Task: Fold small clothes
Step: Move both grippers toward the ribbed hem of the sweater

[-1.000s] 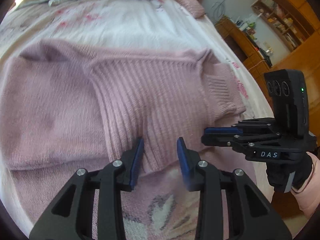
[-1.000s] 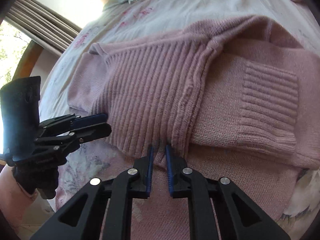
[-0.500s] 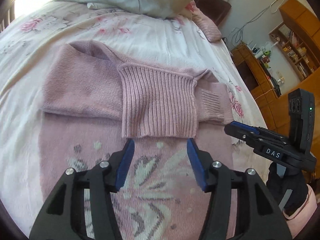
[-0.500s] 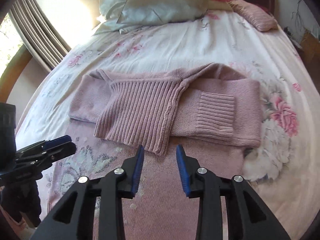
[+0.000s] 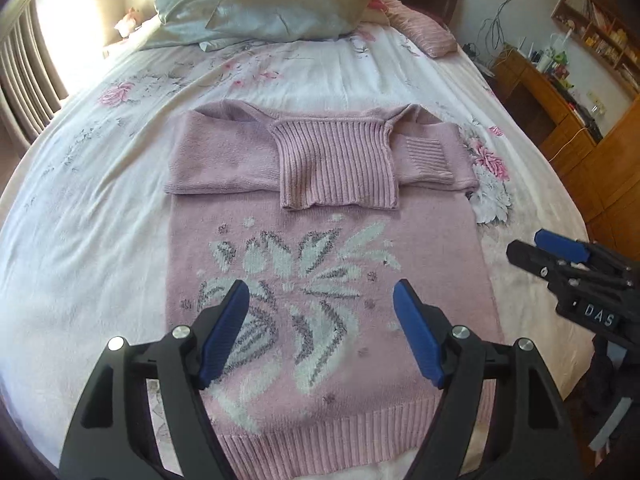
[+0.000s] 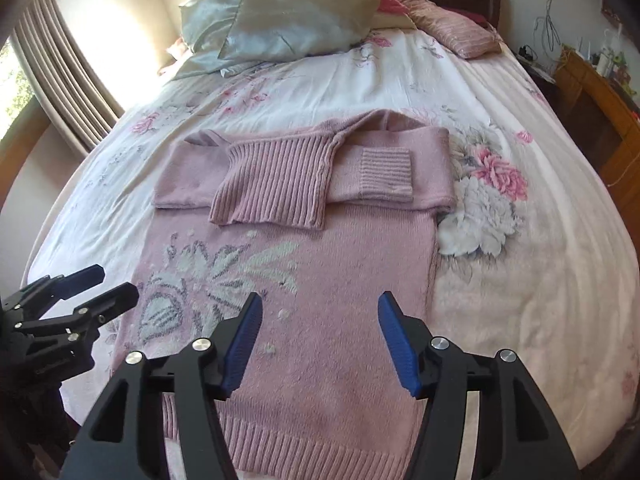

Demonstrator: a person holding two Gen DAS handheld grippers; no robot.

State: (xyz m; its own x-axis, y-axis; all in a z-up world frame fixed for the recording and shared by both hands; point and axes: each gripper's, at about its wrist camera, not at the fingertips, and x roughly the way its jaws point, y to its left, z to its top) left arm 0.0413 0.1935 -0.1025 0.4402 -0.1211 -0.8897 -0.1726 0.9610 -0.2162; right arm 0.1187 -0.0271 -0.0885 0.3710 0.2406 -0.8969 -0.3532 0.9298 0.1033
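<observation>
Floral bed [image 5: 100,200] carries the sweater [image 5: 320,280], long axis 6-to-12; we hold left gripper [image 5: 320,332] and right gripper [image 6: 320,340] spread, empty, above its 6 o'clock hem [image 6: 320,452].

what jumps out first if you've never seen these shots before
A pink knit sweater lies flat mid-bed, sleeves folded across its chest, a pale leaf pattern below them. Both the left gripper and the right gripper hang open over its hem. Silvery pillows sit at the headboard end.

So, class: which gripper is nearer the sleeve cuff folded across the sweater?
Right. The right gripper is below the cuff; the left gripper sits further left.
</observation>
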